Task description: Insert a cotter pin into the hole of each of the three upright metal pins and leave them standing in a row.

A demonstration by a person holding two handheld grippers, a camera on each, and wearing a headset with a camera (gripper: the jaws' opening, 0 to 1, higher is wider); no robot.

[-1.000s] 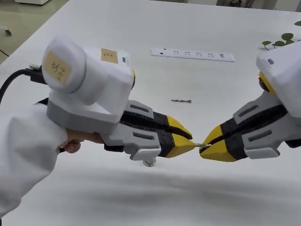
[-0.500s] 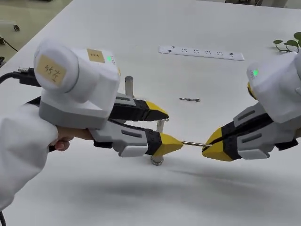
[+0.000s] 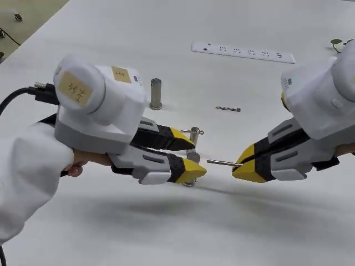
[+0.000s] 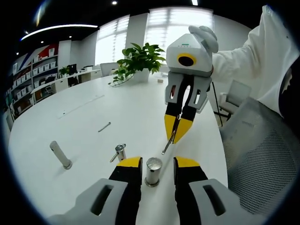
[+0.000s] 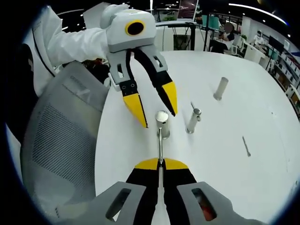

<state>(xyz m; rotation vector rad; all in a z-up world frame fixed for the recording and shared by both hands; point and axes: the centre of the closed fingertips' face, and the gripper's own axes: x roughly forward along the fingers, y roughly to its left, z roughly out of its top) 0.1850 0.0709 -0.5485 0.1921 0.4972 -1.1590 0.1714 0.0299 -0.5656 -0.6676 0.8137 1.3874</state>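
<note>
- White table (image 3: pixel 111 33): near pin (image 4: pixel 153 171), middle pin (image 3: pixel 194 134) and far pin (image 3: pixel 156 93) stood upright in a row; the middle pin already carried its cotter.
- Left gripper (image 3: pixel 197 158): jaws apart, straddling the near pin, gaps either side.
- Right gripper (image 5: pixel 160 163): clenched on a cotter pin (image 5: pixel 160 143), tip close to the near pin.
- Handling, as judged: steady the near pin first, align tip with hole, push level and straight.

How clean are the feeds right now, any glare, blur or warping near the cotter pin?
Head view: even light, sharp, no glare, soft shadows on the table under the left tongs and right tongs. Left gripper view: fisheye bends the table edge; the windows are blown out. Right gripper view: cotter pin crisp at centre, edges warped.
</note>
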